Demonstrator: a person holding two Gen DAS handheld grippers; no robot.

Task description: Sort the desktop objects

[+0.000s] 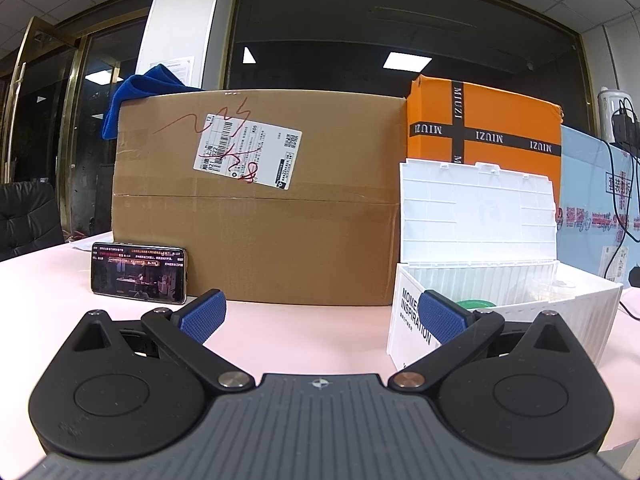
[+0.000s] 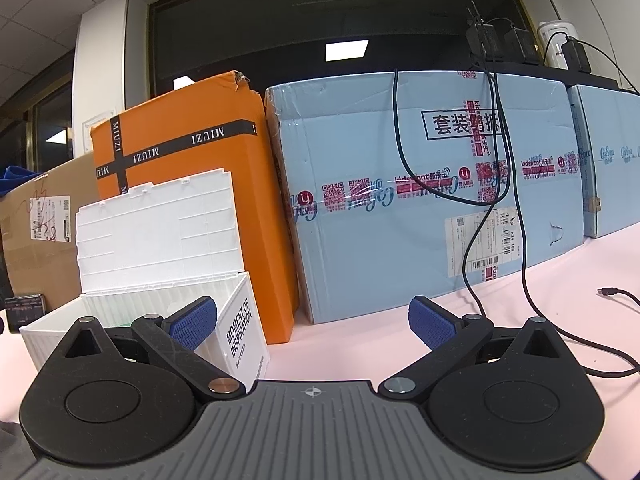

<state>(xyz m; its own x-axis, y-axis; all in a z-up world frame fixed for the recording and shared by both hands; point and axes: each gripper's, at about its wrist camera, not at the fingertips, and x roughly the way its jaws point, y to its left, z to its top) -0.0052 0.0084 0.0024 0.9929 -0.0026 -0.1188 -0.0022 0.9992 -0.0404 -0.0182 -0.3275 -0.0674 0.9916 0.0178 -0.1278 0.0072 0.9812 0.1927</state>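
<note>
Left wrist view: left gripper (image 1: 322, 312) wide, empty; right gripper (image 2: 313, 320) likewise. Open white ribbed plastic storage box (image 1: 560, 300) sits between them on pink desk (image 1: 300, 332). Approach over its rim, not the lid.

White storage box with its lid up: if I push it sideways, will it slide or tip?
The white storage box looks thin-walled plastic, so probably light and likely to slide on the smooth pink table. Its raised lid may wobble or drop shut.

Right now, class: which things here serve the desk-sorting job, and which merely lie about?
Job: white storage box, lid up; green item inside; open left gripper; open right gripper.

Lying about: phone, brown carton, orange box, blue carton, cables.
</note>
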